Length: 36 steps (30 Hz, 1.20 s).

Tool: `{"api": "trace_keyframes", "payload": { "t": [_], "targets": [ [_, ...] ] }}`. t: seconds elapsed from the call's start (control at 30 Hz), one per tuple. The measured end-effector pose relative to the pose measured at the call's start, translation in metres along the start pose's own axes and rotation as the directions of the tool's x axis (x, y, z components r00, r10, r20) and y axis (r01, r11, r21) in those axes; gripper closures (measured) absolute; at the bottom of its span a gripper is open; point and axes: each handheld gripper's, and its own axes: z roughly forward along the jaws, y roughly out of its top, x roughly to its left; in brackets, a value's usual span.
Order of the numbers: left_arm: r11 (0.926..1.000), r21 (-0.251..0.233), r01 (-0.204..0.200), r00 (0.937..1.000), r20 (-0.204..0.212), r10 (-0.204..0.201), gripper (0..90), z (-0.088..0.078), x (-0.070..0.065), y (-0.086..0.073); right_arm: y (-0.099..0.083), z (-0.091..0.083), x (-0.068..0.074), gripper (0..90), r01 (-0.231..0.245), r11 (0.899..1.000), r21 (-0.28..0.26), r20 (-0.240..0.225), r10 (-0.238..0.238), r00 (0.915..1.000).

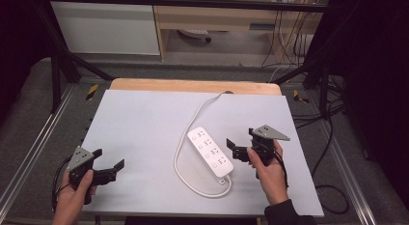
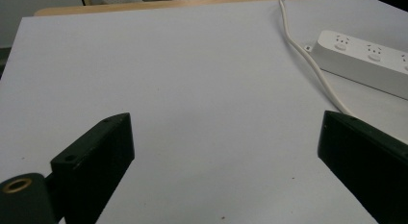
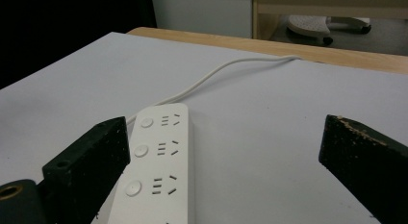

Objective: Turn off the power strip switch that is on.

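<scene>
A white power strip point(image 1: 211, 151) lies slantwise on the white table sheet point(image 1: 140, 123), right of centre. Its white cord point(image 1: 179, 155) loops round the near end and runs off the far edge. My right gripper point(image 1: 241, 139) hovers just right of the strip, jaws wide apart with nothing between them. In the right gripper view the strip point(image 3: 159, 161) lies by the left jaw of that gripper point(image 3: 225, 125), with the cord point(image 3: 216, 75) beyond. My left gripper point(image 1: 110, 158) rests open at the near left corner. In its own view the left gripper point(image 2: 226, 123) faces bare sheet, with the strip point(image 2: 365, 60) at far right.
A wooden table edge point(image 1: 193, 85) borders the sheet at the back. Beyond it stand a white cabinet point(image 1: 106, 27) and a wooden shelf unit point(image 1: 217, 17). Dark cables point(image 1: 328, 138) trail on the floor to the right, and black frame bars point(image 1: 62, 56) flank the table.
</scene>
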Motion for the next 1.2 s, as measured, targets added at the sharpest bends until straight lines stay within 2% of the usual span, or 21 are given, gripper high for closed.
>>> {"api": "trace_keyframes", "payload": {
  "t": [0.4,0.77,1.07,1.2],
  "targets": [
    [1.0,-0.003,0.004,1.0,0.001,-0.004,5.6,0.0,0.0,0.0,0.001,-0.017,-0.013,4.4,0.004,1.0,-0.024,0.027,-0.004,0.9996],
    [1.0,-0.005,0.003,1.0,0.001,-0.003,5.6,-0.001,0.0,0.0,-0.002,-0.039,-0.029,4.1,0.012,0.999,-0.045,0.067,-0.009,0.9977],
    [1.0,-0.006,0.005,1.0,0.0,-0.005,5.6,-0.001,0.001,0.0,-0.013,-0.054,-0.049,3.1,-0.028,0.998,-0.051,0.11,0.033,0.9934],
    [1.0,-0.006,0.003,1.0,0.001,-0.003,5.6,-0.001,0.0,0.0,-0.021,-0.06,-0.058,3.3,-0.03,0.998,-0.047,0.132,0.036,0.9905]
  ]
}}
